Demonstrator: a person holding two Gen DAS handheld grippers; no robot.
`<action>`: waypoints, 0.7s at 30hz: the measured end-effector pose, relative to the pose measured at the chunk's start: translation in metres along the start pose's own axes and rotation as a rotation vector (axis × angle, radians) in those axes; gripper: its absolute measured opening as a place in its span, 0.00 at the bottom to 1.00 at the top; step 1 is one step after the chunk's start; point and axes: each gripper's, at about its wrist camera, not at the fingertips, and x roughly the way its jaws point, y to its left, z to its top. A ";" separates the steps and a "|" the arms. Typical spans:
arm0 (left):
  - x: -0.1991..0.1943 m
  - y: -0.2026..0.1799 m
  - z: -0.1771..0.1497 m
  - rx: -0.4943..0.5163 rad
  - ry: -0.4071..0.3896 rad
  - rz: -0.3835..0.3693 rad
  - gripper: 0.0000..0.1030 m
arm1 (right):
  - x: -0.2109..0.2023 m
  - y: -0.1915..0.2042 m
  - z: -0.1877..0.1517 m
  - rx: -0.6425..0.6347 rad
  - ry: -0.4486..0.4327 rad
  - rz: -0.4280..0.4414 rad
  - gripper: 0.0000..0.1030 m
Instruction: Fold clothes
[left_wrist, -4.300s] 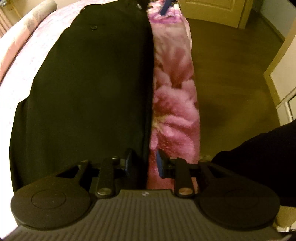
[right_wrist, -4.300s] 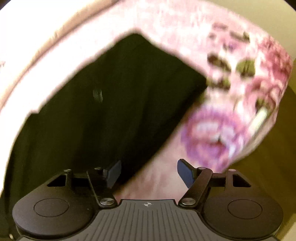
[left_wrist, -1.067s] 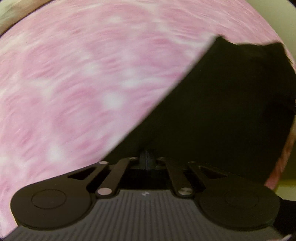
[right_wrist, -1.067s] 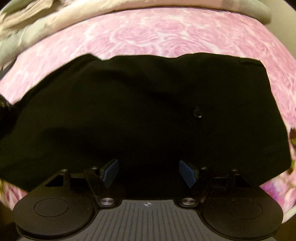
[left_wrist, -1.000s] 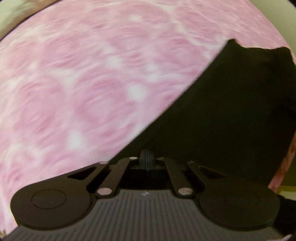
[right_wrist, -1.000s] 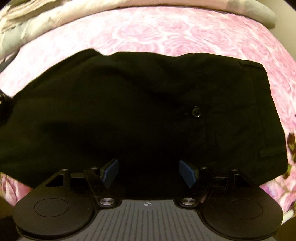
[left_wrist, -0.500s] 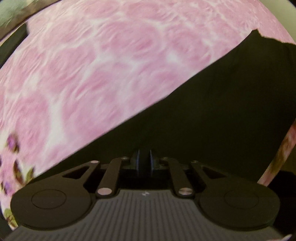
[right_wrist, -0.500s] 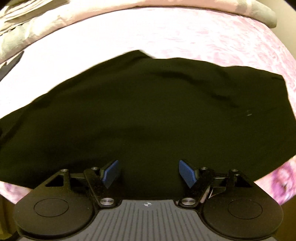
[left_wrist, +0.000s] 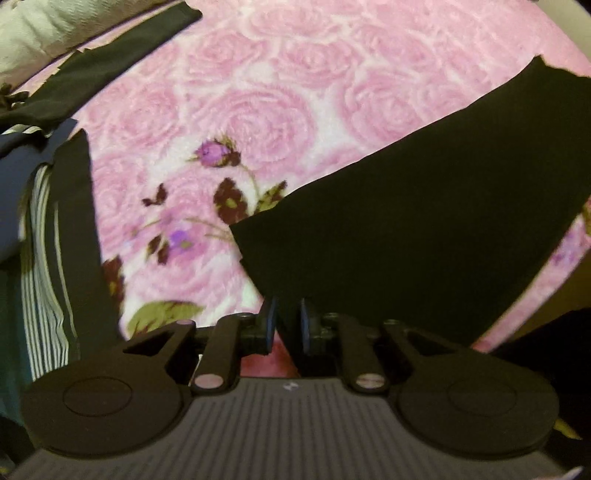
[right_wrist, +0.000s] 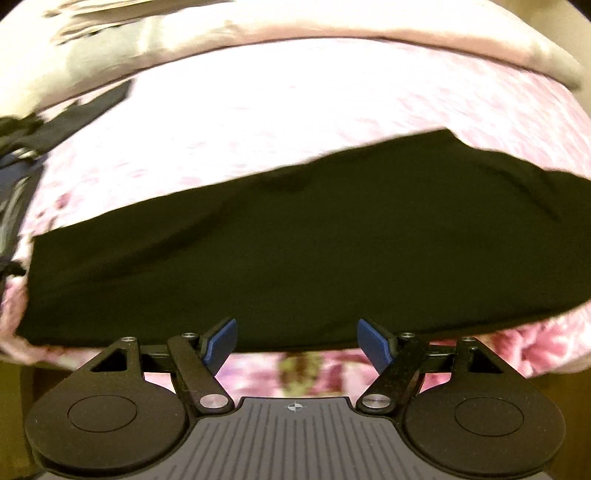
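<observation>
left tongs (left_wrist: 284, 325) slightly parted at the black garment's (left_wrist: 424, 221) corner, right tongs (right_wrist: 297, 341) released above its edge.

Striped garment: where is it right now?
In the left wrist view the striped garment lies at the far left edge on the pink blanket, apart from the black garment on the right.

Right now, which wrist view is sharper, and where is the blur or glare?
Left wrist view: fairly sharp, rose blanket texture and black garment edge crisp, fisheye bending the rim. Right wrist view: motion-smeared, blanket washed out to near white, garment edge soft; only the right gripper is sharp.
</observation>
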 end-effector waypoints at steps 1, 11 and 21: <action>-0.008 -0.002 -0.003 0.005 -0.007 -0.004 0.12 | -0.001 0.006 0.001 -0.013 0.001 0.007 0.73; -0.067 -0.067 -0.016 0.120 -0.038 -0.031 0.30 | -0.012 0.024 -0.007 -0.004 0.060 0.021 0.73; -0.105 -0.106 -0.016 0.240 -0.101 0.039 0.43 | -0.024 0.014 -0.023 0.043 0.041 0.026 0.73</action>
